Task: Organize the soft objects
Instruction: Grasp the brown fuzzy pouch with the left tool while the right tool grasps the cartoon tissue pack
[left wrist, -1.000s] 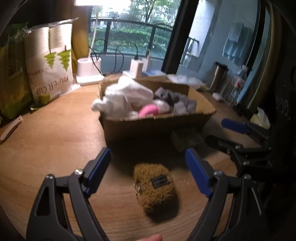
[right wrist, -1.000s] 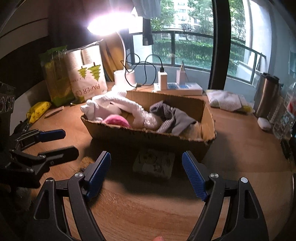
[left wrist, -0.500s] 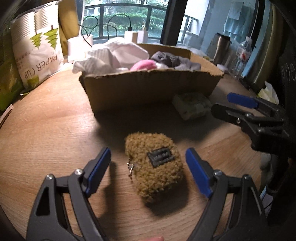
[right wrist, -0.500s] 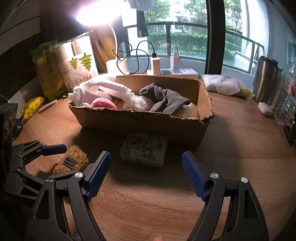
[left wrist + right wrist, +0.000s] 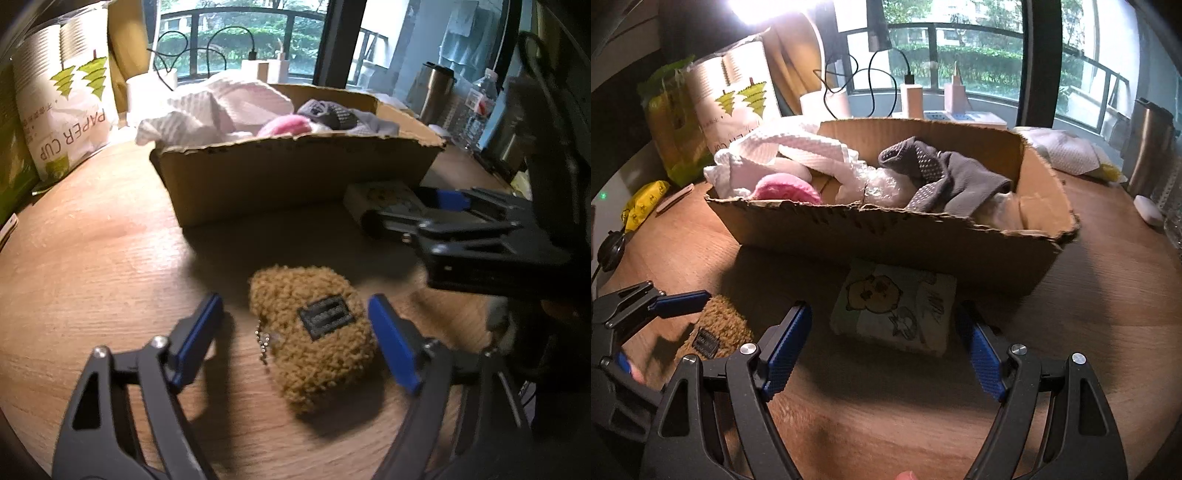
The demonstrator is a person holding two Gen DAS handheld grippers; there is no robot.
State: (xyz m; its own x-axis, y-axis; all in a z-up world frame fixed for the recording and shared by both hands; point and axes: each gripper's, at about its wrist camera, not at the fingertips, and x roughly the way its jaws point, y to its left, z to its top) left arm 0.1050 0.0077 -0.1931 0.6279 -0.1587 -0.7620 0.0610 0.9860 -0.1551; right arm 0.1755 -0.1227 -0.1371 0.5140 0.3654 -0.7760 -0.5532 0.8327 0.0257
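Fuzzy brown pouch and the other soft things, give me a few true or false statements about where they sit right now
1. The fuzzy brown pouch lies on the table between the open left gripper fingers. True.
2. The cartoon tissue pack is inside the cardboard box. False: it lies on the table in front of the box.
3. The right gripper is shut on the tissue pack. False: it is open.
4. A grey sock lies in the box. True.

The right gripper (image 5: 884, 338) stands wide apart, its blue pads flanking a printed tissue pack (image 5: 895, 312) lying between and just ahead of them. Beyond it sits the cardboard box (image 5: 886, 232) of cloths; a brown fuzzy pouch (image 5: 718, 328) lies left of the jaws.
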